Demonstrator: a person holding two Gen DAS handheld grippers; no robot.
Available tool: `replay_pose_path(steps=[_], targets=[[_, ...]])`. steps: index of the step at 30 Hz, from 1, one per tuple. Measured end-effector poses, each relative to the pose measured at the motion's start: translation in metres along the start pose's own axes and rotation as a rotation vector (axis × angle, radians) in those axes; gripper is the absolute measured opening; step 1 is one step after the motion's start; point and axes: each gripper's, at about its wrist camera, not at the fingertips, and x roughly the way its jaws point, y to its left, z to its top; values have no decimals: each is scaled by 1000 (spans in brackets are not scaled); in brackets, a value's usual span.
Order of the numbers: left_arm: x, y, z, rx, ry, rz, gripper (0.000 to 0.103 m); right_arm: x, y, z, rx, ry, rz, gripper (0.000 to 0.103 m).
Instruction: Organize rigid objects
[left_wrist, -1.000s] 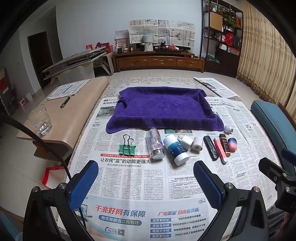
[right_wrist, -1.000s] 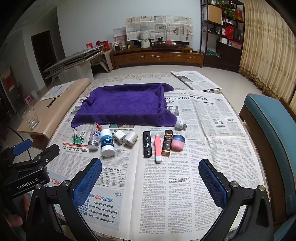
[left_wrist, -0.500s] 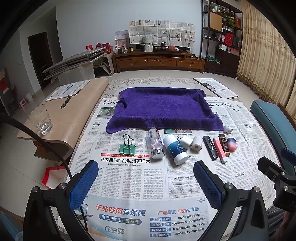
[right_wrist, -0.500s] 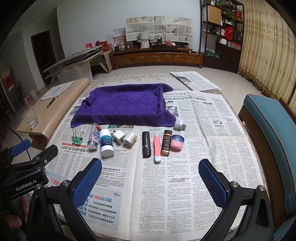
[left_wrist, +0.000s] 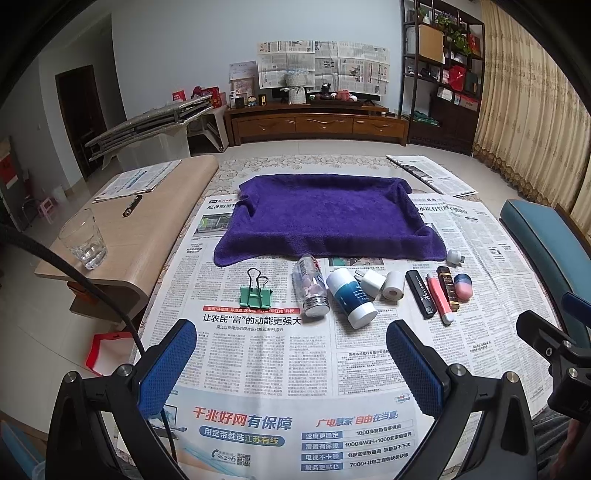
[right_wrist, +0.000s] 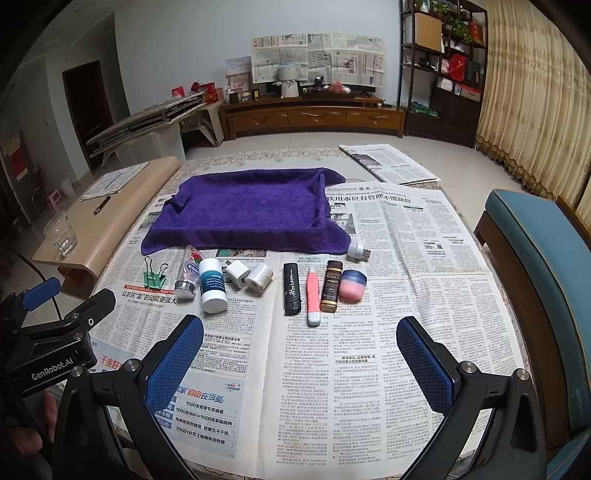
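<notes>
Both grippers — left (left_wrist: 291, 363) and right (right_wrist: 300, 360) — hover with fingers spread wide, holding nothing. On the newspaper-covered tabletop (right_wrist: 406, 295) lie ten small items in a row: one green binder clip (left_wrist: 255, 295), two bottles, two white plugs, four tubes, a pink jar — just before a purple towel (left_wrist: 328, 221). Living room beyond.

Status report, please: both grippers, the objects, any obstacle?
Left gripper open, empty. Right gripper open, empty. Small objects in a row on the newspaper, before the purple towel, none picked. Nothing in the way.
</notes>
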Motion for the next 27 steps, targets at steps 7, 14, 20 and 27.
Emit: replay_pose_path(steps=[7, 14, 20, 27], targets=[[-2, 1, 1, 1, 0, 0, 103, 0, 0, 0, -1, -2, -1, 103], [-2, 1, 1, -1, -1, 0, 103, 0, 2, 0, -1, -1, -3, 103], [-3, 1, 2, 0, 6, -2, 103, 0, 0, 0, 2, -4, -7, 103], [-6, 1, 2, 5, -1, 2, 103, 1, -3, 0, 5, 1, -6, 103]])
